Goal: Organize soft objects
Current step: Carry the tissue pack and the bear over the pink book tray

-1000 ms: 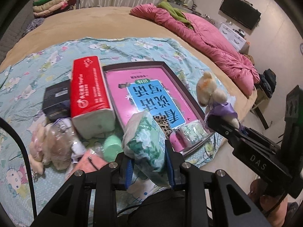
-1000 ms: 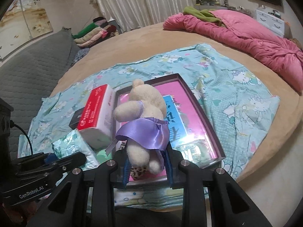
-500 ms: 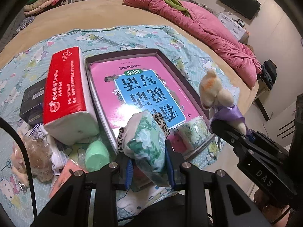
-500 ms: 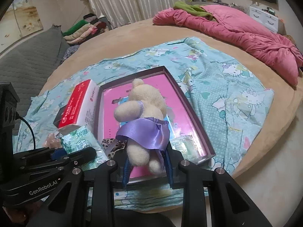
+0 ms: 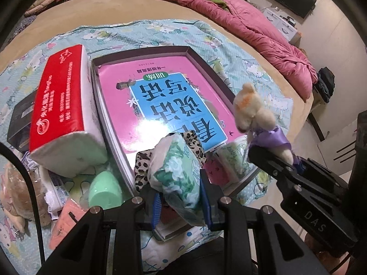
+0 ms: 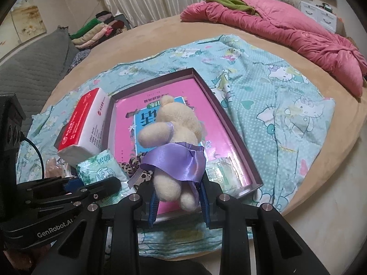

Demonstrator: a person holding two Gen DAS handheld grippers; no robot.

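Observation:
My left gripper [image 5: 181, 197] is shut on a green floral tissue pack [image 5: 179, 174] and holds it above the near end of a dark shallow box [image 5: 146, 52] lined with a pink book. My right gripper [image 6: 177, 202] is shut on a cream plush bear in a purple satin skirt [image 6: 176, 142], over the same box [image 6: 231, 133]. The bear also shows in the left wrist view [image 5: 257, 116], the pack in the right wrist view [image 6: 101, 167]. A leopard-print cloth [image 5: 142, 165] and a second green tissue pack [image 5: 234, 158] lie at the box's near end.
A red and white tissue brick [image 5: 62, 114] lies left of the box, a black box [image 5: 20, 119] beyond it. A green sponge [image 5: 105, 192], a bagged plush [image 5: 18, 194] and a peach cloth [image 5: 66, 222] lie near left. A pink duvet [image 6: 286, 29] lies at the back right.
Both grippers have moved forward over the box with their loads; the box and book now look nearer and larger. The grips have not changed.

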